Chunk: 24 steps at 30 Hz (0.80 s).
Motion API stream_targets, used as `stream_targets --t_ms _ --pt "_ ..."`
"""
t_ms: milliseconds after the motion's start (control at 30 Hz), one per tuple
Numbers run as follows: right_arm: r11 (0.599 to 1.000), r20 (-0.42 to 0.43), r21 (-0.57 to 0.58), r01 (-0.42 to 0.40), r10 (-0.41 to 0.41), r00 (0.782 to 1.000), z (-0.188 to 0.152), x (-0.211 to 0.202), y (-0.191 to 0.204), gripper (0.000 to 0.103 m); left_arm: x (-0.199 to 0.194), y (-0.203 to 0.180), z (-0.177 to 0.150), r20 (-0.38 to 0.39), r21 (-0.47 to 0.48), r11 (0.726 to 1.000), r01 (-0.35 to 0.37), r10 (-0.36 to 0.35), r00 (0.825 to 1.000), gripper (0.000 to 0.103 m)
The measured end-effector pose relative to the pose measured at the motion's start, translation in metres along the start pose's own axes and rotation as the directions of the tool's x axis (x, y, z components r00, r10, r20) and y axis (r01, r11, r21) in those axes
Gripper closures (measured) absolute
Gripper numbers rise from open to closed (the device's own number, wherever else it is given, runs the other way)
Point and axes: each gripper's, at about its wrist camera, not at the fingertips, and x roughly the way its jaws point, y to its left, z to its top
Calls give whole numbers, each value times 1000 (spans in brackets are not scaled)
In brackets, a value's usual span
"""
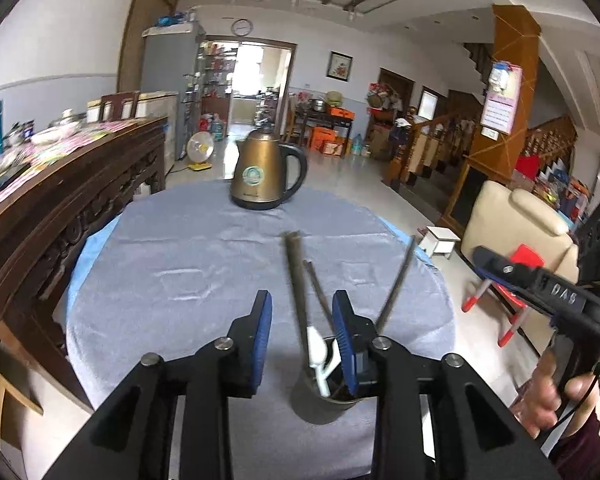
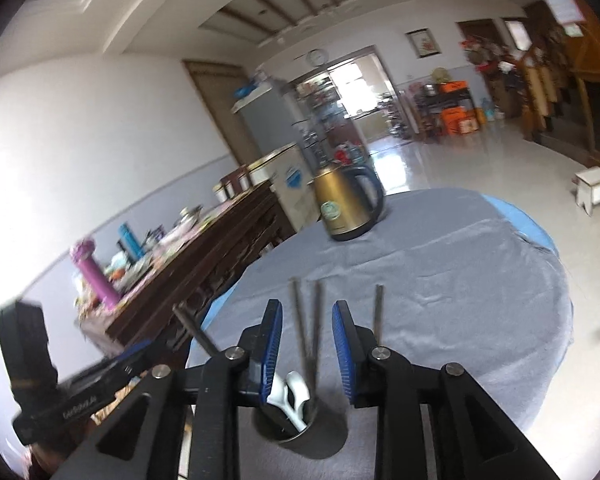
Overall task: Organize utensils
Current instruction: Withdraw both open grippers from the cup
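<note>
- A dark holder cup (image 1: 328,398) stands near the front of the round table, under both grippers; dark chopsticks (image 1: 296,280) and a white spoon (image 1: 318,360) stick up out of it, fanned apart.
- The left gripper (image 1: 302,336) hangs just over the cup with jaws parted, pads pressing on nothing, chopsticks rising between them.
- The right gripper (image 2: 307,344) likewise stands released above the cup, two chopsticks in its gap, untouched.
- The grey cloth (image 1: 180,256) over the table is bare to the left and ahead; its curved edge falls away close on the right.
- A bronze kettle (image 1: 266,170) sits at the far edge, well apart from the cup.
- A dark carved sideboard (image 1: 80,200) crowds the table's left side; a cream armchair (image 1: 516,228) and white stool (image 1: 440,240) stand on the pale floor to the right.
- The right gripper's body, seen from the left wrist, bears raised letters resembling "DAS"; the kettle's round label is unreadable.
</note>
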Motion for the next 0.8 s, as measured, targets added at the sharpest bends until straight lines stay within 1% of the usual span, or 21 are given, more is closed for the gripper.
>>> stream_targets --t_ms 100,267,400,500,633,800 --pt "999 -4 35 41 -41 999 2 1 -14 74 3 20 -4 -17 -39 998 -42 41 999 66" --pt "993 -40 89 75 -72 997 1 12 -31 74 12 46 -7 -52 -94 992 -89 84 995 65" --pt "991 -79 103 89 -81 994 -5 25 -38 75 22 59 -11 -79 -108 988 -113 104 991 60" --pt "988 -119 125 89 -74 990 -11 35 -46 75 32 67 -14 -106 -118 985 -128 116 988 58" --pt "983 -161 150 111 -86 983 -17 48 -56 74 43 80 -17 -133 -142 979 -146 128 983 57" --pt "969 -218 212 129 -82 973 -27 65 -74 74 57 96 -19 -167 -157 972 -176 149 975 54"
